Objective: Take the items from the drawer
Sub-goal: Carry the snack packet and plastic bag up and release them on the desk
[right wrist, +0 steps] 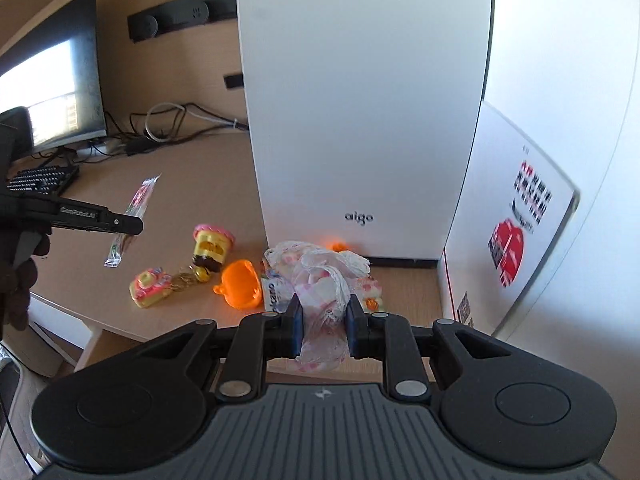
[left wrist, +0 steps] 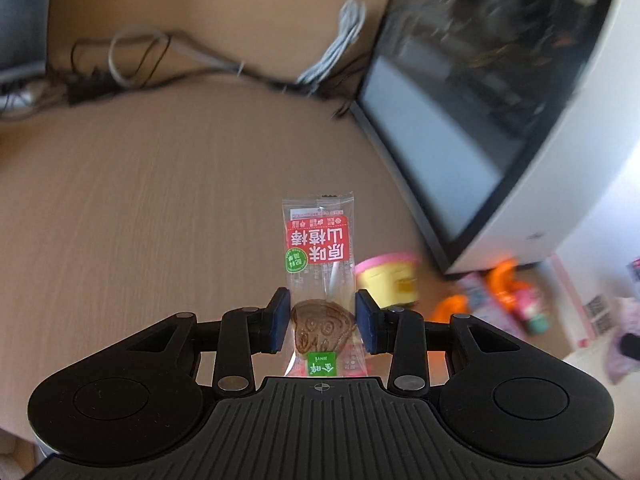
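My left gripper is shut on a clear snack packet with a red label and a brown biscuit-like piece inside. It holds the packet in the air over the wooden desk. From the right wrist view the same packet hangs from the left gripper, slanting down to the left. My right gripper is shut on a crumpled thin plastic bag with a pink pattern, low over the desk in front of the white computer case. No drawer is plainly in view.
On the desk lie a yellow and pink toy, an orange piece, a small camera-shaped keychain and a packet under the bag. A monitor, keyboard and cables stand at the back left. A white board leans at right.
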Action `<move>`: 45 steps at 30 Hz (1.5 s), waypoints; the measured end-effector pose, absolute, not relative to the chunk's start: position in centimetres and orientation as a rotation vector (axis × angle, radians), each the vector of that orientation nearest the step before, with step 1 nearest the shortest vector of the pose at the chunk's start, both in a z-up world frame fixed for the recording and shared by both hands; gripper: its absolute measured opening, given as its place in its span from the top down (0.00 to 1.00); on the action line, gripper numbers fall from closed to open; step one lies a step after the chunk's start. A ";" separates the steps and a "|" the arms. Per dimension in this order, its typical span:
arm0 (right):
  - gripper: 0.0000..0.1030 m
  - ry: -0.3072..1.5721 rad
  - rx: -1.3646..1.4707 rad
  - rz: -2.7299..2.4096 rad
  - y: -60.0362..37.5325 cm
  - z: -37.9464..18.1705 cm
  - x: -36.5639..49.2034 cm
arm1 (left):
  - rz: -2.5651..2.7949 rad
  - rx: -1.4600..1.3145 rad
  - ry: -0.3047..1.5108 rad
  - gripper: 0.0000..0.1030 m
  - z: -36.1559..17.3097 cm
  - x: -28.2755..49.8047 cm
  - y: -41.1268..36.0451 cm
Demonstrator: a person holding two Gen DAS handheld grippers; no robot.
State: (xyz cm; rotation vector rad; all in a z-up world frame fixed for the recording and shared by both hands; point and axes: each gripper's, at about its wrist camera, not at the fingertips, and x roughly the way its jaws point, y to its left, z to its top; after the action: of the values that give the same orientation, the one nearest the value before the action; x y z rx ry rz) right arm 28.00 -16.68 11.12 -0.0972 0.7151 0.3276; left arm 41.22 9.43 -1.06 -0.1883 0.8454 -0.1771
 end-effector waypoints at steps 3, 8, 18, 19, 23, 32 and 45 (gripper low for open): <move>0.81 0.743 -0.091 0.321 -16.7 9.8 28.7 | -0.178 -0.190 0.871 0.61 -3.1 42.7 9.9; 0.81 0.789 -0.083 0.321 -16.5 8.2 30.1 | -0.159 -0.194 0.893 0.60 -5.1 43.4 9.8; 0.81 0.765 -0.167 0.299 -15.3 7.0 31.2 | -0.150 -0.257 0.778 0.59 -2.6 40.6 11.3; 0.81 0.754 -0.185 0.291 -15.2 6.9 31.3 | -0.155 -0.256 0.763 0.59 -2.1 40.0 11.3; 0.81 0.725 -0.228 0.248 -14.7 5.9 33.0 | -0.185 -0.253 0.707 0.59 -0.3 36.8 11.1; 0.79 0.729 -0.321 0.059 -14.2 2.3 39.8 | -0.286 -0.285 0.781 0.59 -0.8 31.0 9.8; 0.48 0.707 -0.123 0.172 -17.8 4.4 38.7 | -0.321 -0.293 0.938 0.59 -5.3 28.8 8.4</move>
State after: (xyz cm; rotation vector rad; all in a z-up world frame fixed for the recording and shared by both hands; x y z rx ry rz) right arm 38.72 -17.79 4.36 -0.1229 0.7072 0.1718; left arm 28.81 8.40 -5.33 -0.2926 0.9383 -0.3210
